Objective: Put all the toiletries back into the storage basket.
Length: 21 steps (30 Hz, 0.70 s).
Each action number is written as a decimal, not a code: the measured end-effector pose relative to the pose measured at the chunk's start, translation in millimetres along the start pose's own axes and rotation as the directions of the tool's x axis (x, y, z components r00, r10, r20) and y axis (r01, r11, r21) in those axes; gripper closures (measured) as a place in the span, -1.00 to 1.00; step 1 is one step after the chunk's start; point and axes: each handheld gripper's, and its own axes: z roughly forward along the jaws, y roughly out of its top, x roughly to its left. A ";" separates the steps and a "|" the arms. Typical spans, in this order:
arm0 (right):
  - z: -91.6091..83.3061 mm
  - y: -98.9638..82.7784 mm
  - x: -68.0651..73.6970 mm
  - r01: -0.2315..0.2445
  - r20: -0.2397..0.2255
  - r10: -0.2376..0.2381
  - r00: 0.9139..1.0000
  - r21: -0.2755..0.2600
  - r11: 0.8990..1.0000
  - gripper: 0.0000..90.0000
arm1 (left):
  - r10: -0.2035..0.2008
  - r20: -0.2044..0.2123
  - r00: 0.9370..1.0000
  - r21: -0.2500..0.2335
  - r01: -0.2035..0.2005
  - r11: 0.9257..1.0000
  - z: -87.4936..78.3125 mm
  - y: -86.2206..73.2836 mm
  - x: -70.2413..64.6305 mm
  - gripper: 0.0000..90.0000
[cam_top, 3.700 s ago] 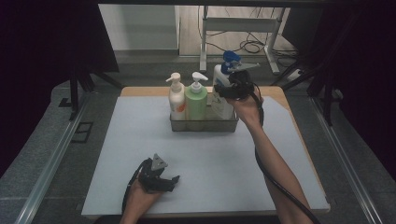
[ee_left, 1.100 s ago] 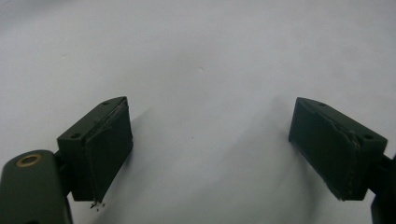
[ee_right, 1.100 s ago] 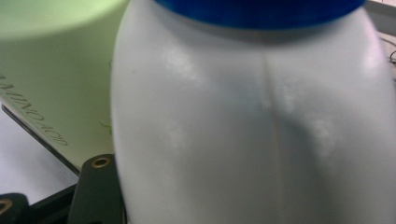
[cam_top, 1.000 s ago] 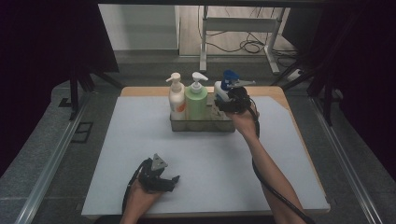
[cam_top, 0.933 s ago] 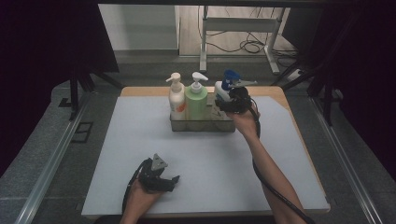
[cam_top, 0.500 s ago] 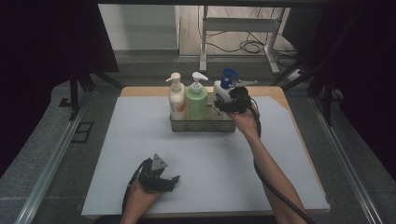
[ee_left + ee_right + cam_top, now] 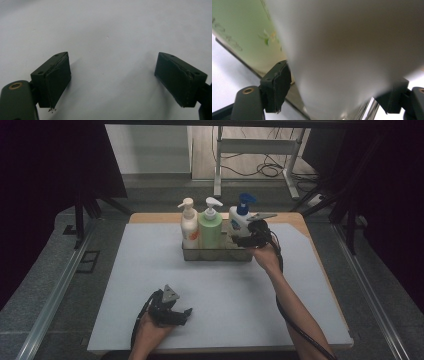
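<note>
At the far end of the pale grey surface (image 7: 150, 270), the right gripper (image 7: 248, 236) has its fingers pinching the white blue-capped pump bottle (image 7: 239, 217) standing inside the clear rectangular caddy (image 7: 216, 254) beside two others, apparently mid-placement or mid-removal, while the left gripper (image 7: 169, 307) rests idle, fingers spread.

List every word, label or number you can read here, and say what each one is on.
None can be read.
Green bottle: dark print at the left edge, too blurred and cropped to read.
Cream bottle: orange label patch, too small.
White bottle between the right claw's jaws: no visible print.
</note>
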 end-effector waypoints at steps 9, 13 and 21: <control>-2.6 -16.1 -2.0 -0.014 -0.030 0.015 0.999 0.029 0.999 -0.29 | 0.000 0.001 1.000 -0.001 0.000 1.000 0.1 0.0 0.0 -0.71; -2.9 -20.0 -5.1 -0.038 -0.041 0.039 0.998 0.032 0.999 -0.20 | 0.000 0.000 1.000 -0.001 0.000 1.000 0.0 0.0 -0.1 -0.71; -1.6 -21.5 -7.2 -0.077 -0.051 0.078 0.996 0.036 0.996 -0.14 | 0.000 0.000 1.000 -0.001 0.000 1.000 0.0 0.0 0.0 -0.71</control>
